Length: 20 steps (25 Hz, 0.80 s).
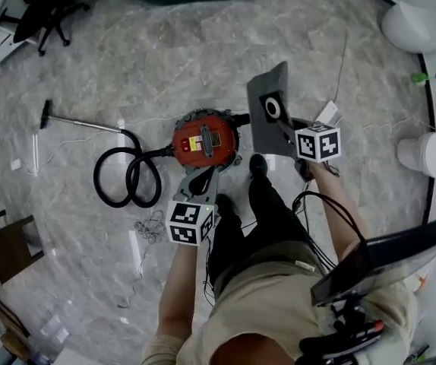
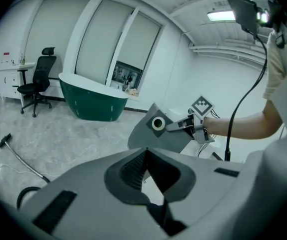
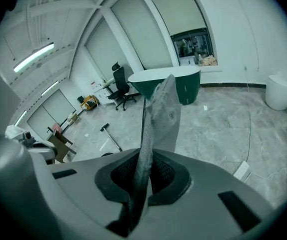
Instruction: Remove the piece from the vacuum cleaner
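The red vacuum cleaner [image 1: 205, 139] stands on the floor below me, its black hose [image 1: 127, 177] coiled to the left. My right gripper [image 1: 282, 124] is shut on the grey dust bag [image 1: 267, 116], which it holds up above and right of the vacuum. The bag has a dark collar with a round white-rimmed hole. In the right gripper view the bag [image 3: 161, 114] rises edge-on from between the jaws of the right gripper [image 3: 144, 156]. My left gripper [image 1: 203, 175] hangs over the vacuum's near side. In its own view the left gripper [image 2: 146, 150] has its pads meeting at the tip, nothing held, and the bag [image 2: 158, 131] hangs ahead.
A metal wand with floor nozzle [image 1: 77, 120] lies left of the hose. A loose cable [image 1: 151, 226] is by my feet. A green bathtub [image 2: 91, 101] and black office chair [image 1: 43, 10] stand farther off; white round fixtures [image 1: 427, 154] sit right, brown furniture [image 1: 5, 245] left.
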### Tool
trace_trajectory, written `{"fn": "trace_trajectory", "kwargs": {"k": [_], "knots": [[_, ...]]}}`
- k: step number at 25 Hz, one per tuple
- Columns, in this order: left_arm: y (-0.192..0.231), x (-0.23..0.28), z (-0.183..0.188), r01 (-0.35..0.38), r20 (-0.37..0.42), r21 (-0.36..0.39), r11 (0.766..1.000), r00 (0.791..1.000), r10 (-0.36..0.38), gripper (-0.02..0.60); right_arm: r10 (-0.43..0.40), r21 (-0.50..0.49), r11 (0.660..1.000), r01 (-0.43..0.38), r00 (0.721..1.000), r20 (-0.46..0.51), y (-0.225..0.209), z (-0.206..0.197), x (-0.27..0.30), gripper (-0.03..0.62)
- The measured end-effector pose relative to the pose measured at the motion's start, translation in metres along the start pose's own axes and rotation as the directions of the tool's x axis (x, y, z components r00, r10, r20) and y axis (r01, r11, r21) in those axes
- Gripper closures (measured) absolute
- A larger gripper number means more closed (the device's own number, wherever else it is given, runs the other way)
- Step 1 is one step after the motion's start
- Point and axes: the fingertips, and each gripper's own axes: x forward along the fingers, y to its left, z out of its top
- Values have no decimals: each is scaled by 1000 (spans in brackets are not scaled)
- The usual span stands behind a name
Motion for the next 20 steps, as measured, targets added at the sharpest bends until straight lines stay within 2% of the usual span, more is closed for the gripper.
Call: {"fn": "trace_trajectory", "kwargs": {"k": [4, 8, 15, 20], "knots": [[-18, -54, 23, 2, 56, 44, 999, 998, -5, 578, 32, -69, 997, -30, 999, 26, 51, 10, -38, 574], [-33, -98, 24, 11, 90, 51, 999, 996, -16, 578, 72, -65, 996, -68, 996, 57, 85, 10, -67, 574], [-41, -139, 35, 34, 142, 85, 996, 989, -46, 578, 50, -77, 996, -41, 992, 120, 118, 4, -109, 574], [-49, -157, 26, 56, 136, 101, 993, 988, -70, 578, 49, -82, 996, -41, 993, 108, 146, -22, -122, 574]]}}
